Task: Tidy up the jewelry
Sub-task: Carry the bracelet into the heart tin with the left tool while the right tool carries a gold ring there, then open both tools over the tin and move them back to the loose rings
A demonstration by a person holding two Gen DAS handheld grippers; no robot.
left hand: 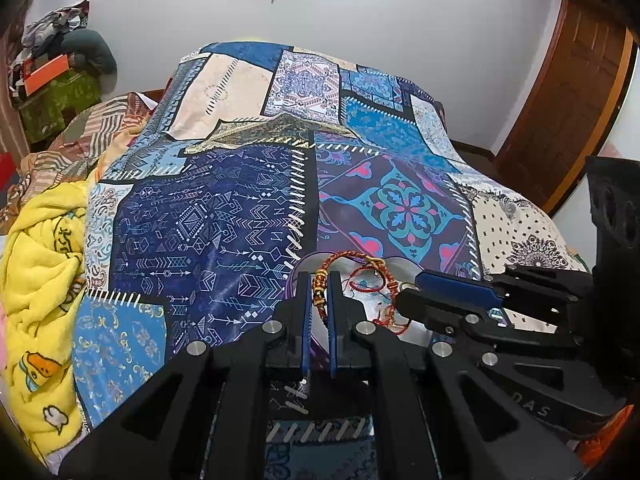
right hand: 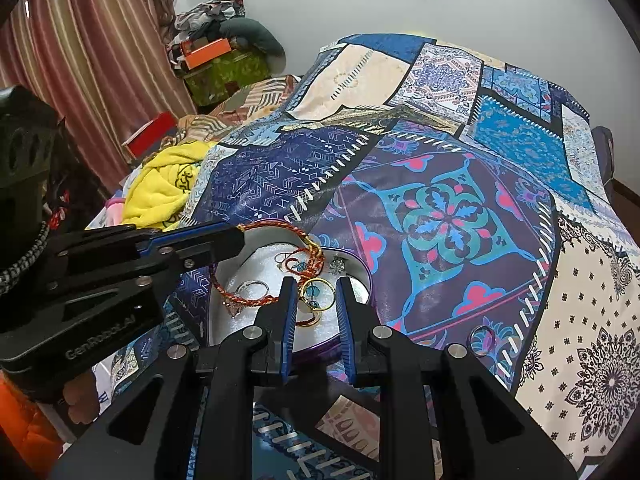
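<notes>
A round white-lined jewelry box (right hand: 260, 268) with a purple rim sits on the patterned bedspread (right hand: 440, 208). My left gripper (left hand: 319, 280) is shut on a red and gold braided thread bracelet (left hand: 344, 258) and holds it over the box; the gripper also shows in the right wrist view (right hand: 240, 236). My right gripper (right hand: 316, 286) is open over the box, its fingers either side of a gold ring with blue beads (right hand: 318, 294). Silver rings (right hand: 250, 286) and a silver flower stud (right hand: 337, 266) lie in the box. A ring (right hand: 481, 340) lies on the bedspread to the right.
A yellow blanket (left hand: 40, 264) is bunched at the bed's left side. A cluttered green box (right hand: 224, 72) and striped curtain (right hand: 80, 64) stand at the far left. A wooden door (left hand: 568, 100) is at the right.
</notes>
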